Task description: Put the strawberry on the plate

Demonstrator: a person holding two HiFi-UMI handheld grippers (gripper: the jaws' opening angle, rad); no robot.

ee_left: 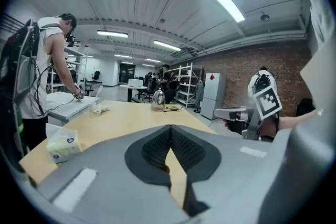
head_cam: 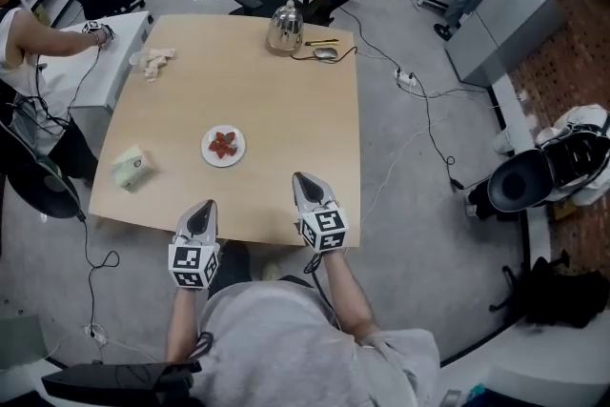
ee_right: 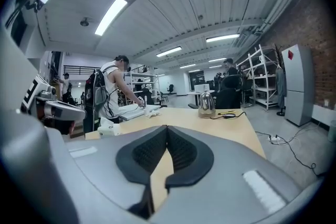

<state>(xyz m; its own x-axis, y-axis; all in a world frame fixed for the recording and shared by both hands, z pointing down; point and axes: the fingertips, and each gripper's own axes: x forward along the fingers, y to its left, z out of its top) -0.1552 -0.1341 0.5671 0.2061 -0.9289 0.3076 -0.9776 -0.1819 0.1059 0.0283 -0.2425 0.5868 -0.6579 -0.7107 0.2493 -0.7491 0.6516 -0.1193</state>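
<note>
Your left gripper (head_cam: 207,205) and right gripper (head_cam: 298,177) have fingers clenched, empty, at the desk's (head_cam: 286,110) near edge. The strawberry (head_cam: 223,144) lies on the plate (head_cam: 209,156); the tissue pack's (head_cam: 132,167) print is unreadable.

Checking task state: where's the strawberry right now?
In the head view the strawberry lies on the white plate near the middle of the table, ahead of the left gripper, with the tissue pack to its left.
</note>
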